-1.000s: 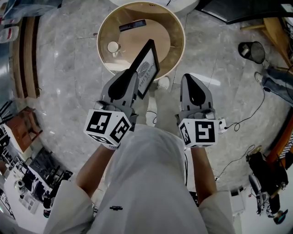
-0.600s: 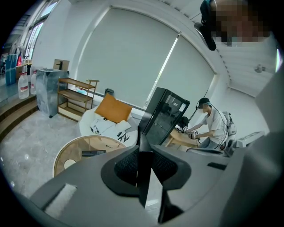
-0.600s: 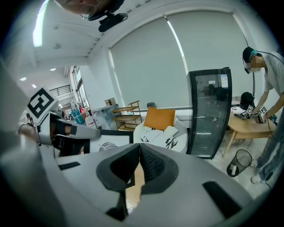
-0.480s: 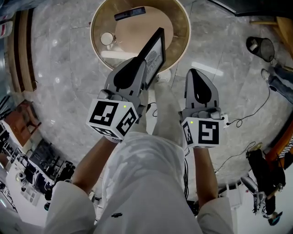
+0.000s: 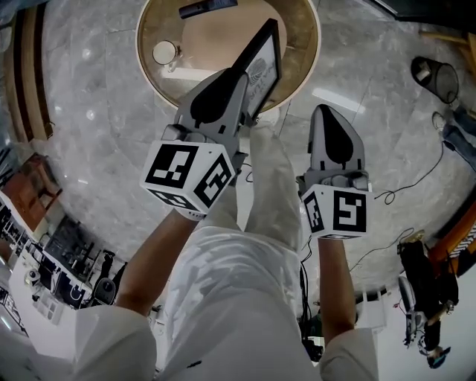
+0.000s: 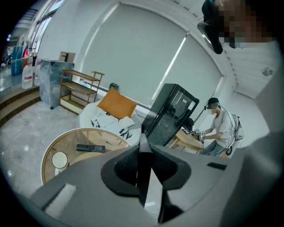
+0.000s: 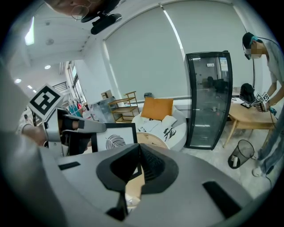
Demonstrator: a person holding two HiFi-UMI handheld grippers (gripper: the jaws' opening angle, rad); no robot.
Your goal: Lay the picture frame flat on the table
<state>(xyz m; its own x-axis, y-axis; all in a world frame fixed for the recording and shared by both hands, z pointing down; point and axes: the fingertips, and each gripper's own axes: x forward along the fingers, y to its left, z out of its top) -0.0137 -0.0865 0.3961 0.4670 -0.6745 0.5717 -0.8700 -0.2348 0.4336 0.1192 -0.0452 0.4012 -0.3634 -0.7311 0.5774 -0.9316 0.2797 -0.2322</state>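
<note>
- Holding the picture frame by its near edge, my left gripper has its jaws closed partway. The pads press on both faces of the thin black border.
- The frame stands on edge in the air, tilted, over the near edge of the round table. I cannot tell whether its lowest corner touches the tabletop yet.
- My right gripper is empty, its jaw tips together, and it hangs off the table beside the near right edge.
- To do this well, I think I should set the frame's far edge down first on bare wood near the middle. Then I should roll my wrist so it tips over gently with the print facing up.
- The remote at the far edge and the small white cup at the left edge lie well apart from the frame. I want to land clear of both.
- I should loosen my grip only once the back rests flat, and slowly, so the frame does not slap down or skid.
</note>
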